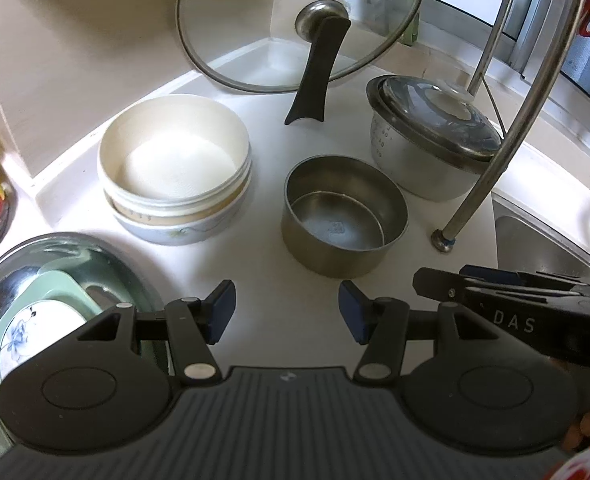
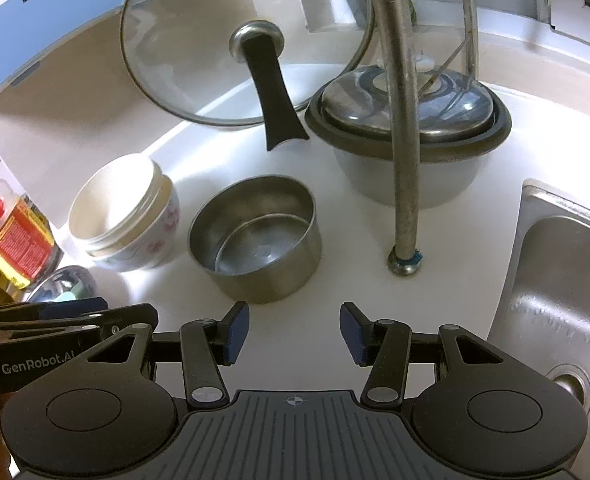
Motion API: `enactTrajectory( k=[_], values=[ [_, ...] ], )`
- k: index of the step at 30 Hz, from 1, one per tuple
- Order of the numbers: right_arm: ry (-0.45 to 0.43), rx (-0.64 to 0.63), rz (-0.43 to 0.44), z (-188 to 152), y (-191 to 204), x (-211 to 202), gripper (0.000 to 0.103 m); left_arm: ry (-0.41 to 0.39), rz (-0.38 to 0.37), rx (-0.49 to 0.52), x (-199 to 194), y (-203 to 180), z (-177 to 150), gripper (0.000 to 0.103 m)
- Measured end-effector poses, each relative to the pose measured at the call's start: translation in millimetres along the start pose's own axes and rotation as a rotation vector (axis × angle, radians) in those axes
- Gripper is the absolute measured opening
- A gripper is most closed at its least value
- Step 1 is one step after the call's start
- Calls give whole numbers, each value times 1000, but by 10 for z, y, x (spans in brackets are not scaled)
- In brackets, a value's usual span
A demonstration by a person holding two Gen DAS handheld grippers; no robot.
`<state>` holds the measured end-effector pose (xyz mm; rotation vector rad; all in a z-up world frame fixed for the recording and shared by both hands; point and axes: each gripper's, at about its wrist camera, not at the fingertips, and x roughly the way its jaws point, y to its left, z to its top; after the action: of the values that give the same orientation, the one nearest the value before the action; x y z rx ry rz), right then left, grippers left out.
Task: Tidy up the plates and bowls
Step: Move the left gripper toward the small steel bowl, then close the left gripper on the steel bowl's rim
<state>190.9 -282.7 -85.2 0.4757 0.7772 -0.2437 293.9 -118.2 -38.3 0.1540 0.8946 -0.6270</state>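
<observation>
A stack of white ceramic bowls [image 1: 175,168] stands on the white counter, with a steel bowl [image 1: 345,216] holding a smaller steel dish to its right. At the lower left a large steel basin [image 1: 107,256] holds a green plate [image 1: 61,292] and a white flowered plate [image 1: 35,332]. My left gripper [image 1: 287,314] hovers open over bare counter in front of the steel bowl. My right gripper [image 2: 295,334] is open too, just short of the steel bowl [image 2: 255,236], with the white bowls [image 2: 123,220] to its left. Nothing is between either pair of fingers.
A glass lid [image 1: 295,24] with a black handle leans against the back wall. A covered rice-cooker pot [image 1: 427,136] stands at the right, behind a steel rack leg [image 1: 495,152]. The sink [image 2: 555,300] lies at the right; oil bottles [image 2: 11,236] stand at the left.
</observation>
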Motion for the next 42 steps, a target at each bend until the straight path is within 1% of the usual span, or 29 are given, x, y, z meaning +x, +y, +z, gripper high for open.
enactTrajectory(
  k=[6,9,13,20,22,24,36,38,42],
  values=[
    [-28,18,-17,63,-44,64,51,-20,-9,11,83,-41,85,53],
    [-45,30,-22,106,-59,104,51,-32,-6,19,136,-56,144,49],
    [-77,26,-25,161,-56,152,51,-51,2,24,210,-72,216,49],
    [-101,16,-41,235,-52,272,50,-55,5,33,366,-109,304,44],
    [-106,9,-47,258,-46,313,46,-54,8,39,416,-130,321,43],
    [-108,-3,-49,278,-40,353,42,-49,6,41,464,-145,335,39],
    [-88,-16,-62,338,-88,618,30,-40,28,58,683,-182,365,31],
    [-85,-19,-61,347,-92,640,28,-40,28,61,705,-180,374,27],
    [-85,-27,-64,353,-98,644,21,-36,34,59,742,-175,386,24]
  ],
)
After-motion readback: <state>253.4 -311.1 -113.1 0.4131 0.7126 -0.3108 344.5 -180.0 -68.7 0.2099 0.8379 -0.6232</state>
